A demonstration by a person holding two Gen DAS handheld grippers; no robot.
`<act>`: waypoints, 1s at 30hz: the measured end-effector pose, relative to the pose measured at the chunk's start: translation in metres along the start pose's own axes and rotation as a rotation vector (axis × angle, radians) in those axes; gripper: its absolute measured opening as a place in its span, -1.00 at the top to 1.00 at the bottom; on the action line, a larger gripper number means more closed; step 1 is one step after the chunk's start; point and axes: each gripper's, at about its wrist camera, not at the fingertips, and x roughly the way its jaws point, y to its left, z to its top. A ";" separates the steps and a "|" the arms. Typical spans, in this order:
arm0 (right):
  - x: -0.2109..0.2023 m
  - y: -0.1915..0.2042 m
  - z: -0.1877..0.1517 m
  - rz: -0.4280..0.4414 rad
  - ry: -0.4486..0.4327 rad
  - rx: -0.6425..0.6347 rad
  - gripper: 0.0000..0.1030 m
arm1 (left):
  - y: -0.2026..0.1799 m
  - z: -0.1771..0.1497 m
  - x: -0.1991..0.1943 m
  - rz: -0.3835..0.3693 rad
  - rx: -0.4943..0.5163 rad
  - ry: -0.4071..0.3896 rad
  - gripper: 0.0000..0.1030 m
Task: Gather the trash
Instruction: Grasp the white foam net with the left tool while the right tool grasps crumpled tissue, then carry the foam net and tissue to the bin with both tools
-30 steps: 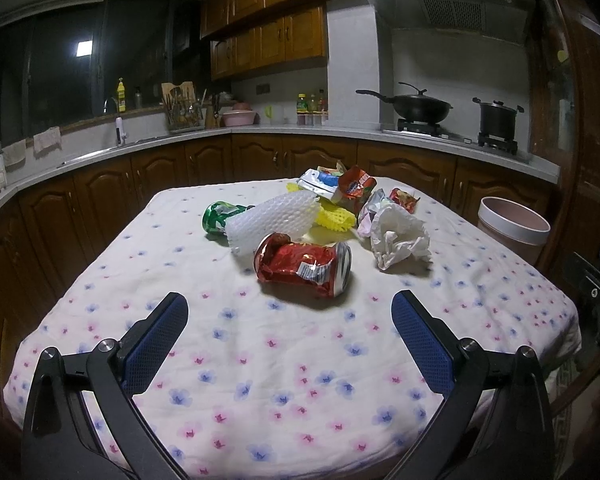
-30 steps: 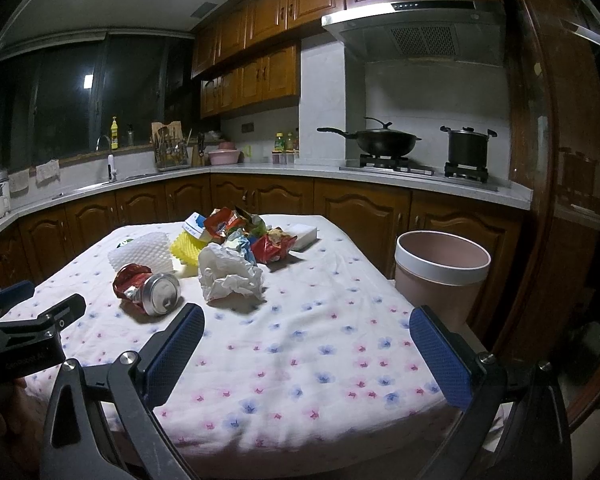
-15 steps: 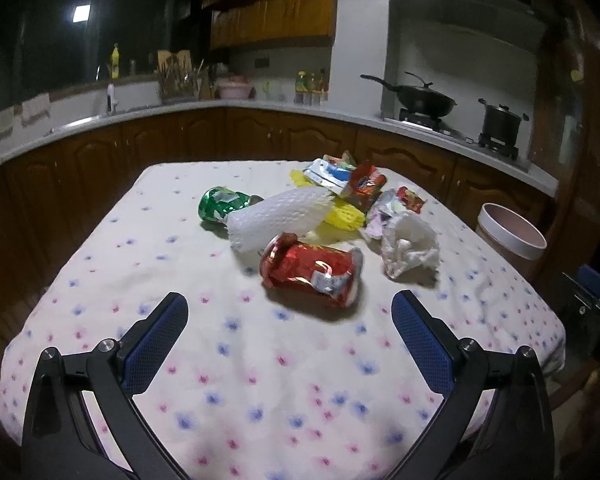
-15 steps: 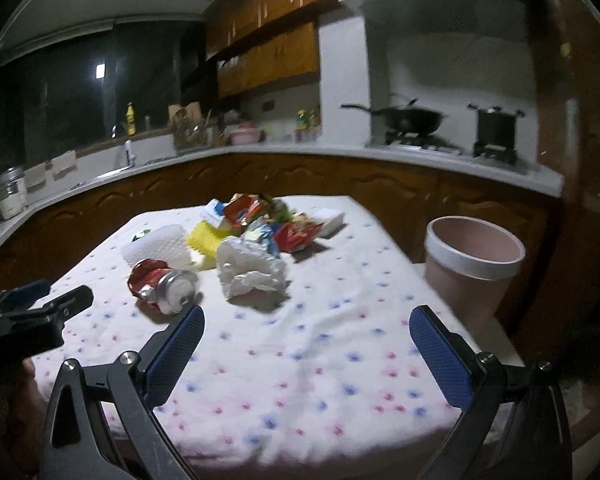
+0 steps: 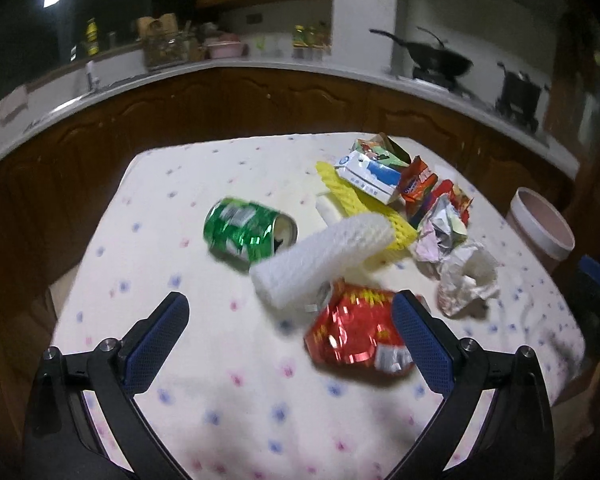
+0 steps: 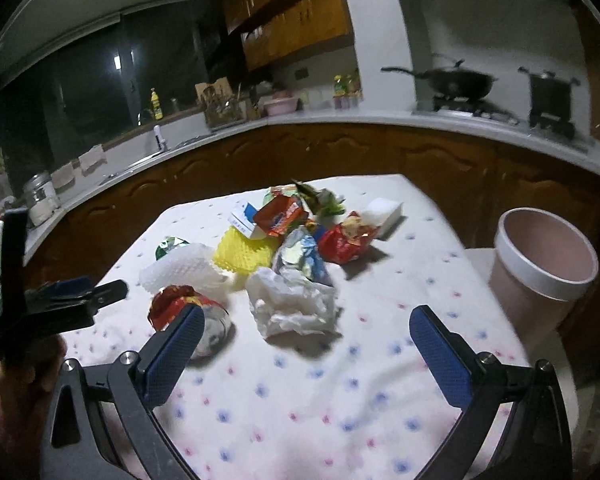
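Observation:
Trash lies on the flowered tablecloth. A crushed red can lies just ahead of my open, empty left gripper, close to its right finger. A white foam net sleeve leans over it. A crushed green can lies behind, with a yellow net, wrappers and crumpled white paper. My right gripper is open and empty, just short of the crumpled paper; the red can is by its left finger. A pink bin stands right of the table.
A white sponge block lies at the table's far right corner. A milk carton and snack bags sit in the pile. My left gripper shows at the left in the right wrist view. Kitchen counters with a wok run behind.
Both grippers have moved forward and tilted down toward the trash pile. The red can now sits near the left gripper's right finger. Both stay open.

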 end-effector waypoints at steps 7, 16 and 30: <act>0.044 0.003 0.016 0.076 0.091 0.028 -1.00 | -0.002 0.028 0.034 -0.049 0.055 0.070 -1.00; 0.090 0.008 0.017 0.087 0.200 0.021 -0.98 | -0.016 0.040 0.069 -0.063 0.135 0.130 -0.88; 0.126 -0.006 0.003 0.105 0.315 0.095 0.06 | -0.007 0.038 0.084 -0.197 0.105 0.195 0.76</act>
